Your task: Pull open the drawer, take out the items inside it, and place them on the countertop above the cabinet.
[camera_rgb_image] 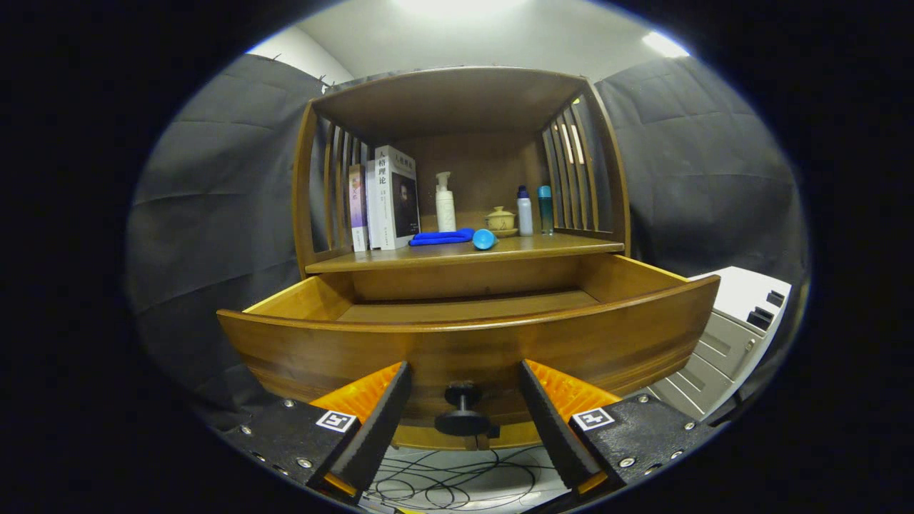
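While the drawer [464,343] stands open, the claw [464,389] gapes around its knob [463,410], cup [484,239] at 12 o'clock on the counter [557,246]

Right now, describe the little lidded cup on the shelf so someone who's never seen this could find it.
Start at the wooden cabinet beyond the open gripper, whose fingers flank the drawer knob. On its countertop, look between the white pump bottle and the two small bottles. The lidded cup is squat, beige and on a saucer; its neighbours are tall and slim.
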`<state>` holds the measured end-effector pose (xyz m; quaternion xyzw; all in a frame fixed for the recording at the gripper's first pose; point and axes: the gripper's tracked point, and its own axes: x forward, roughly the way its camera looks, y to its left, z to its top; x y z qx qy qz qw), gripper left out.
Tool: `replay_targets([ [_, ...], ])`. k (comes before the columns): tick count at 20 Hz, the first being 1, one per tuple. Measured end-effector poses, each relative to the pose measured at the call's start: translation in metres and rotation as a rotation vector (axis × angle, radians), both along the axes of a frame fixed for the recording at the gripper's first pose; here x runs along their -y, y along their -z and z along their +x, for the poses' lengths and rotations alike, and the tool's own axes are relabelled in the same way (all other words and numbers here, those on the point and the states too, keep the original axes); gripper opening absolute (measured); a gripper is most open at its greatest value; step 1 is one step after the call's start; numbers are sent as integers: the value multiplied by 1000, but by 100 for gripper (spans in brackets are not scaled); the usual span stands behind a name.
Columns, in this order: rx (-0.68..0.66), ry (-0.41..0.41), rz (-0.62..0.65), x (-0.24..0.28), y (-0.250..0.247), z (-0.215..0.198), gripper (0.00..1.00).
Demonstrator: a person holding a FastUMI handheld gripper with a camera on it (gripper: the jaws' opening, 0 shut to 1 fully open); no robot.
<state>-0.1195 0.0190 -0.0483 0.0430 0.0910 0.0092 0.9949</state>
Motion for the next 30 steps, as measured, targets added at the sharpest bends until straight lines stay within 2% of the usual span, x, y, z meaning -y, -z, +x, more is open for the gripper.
replay_targets([
  [8, -9, -3, -1, -2, -1, 27, 95],
  [21, 13, -1, -38, -3, -4, 101, 95],
  [30, 29, -5, -111, -2, 1, 159, 95],
])
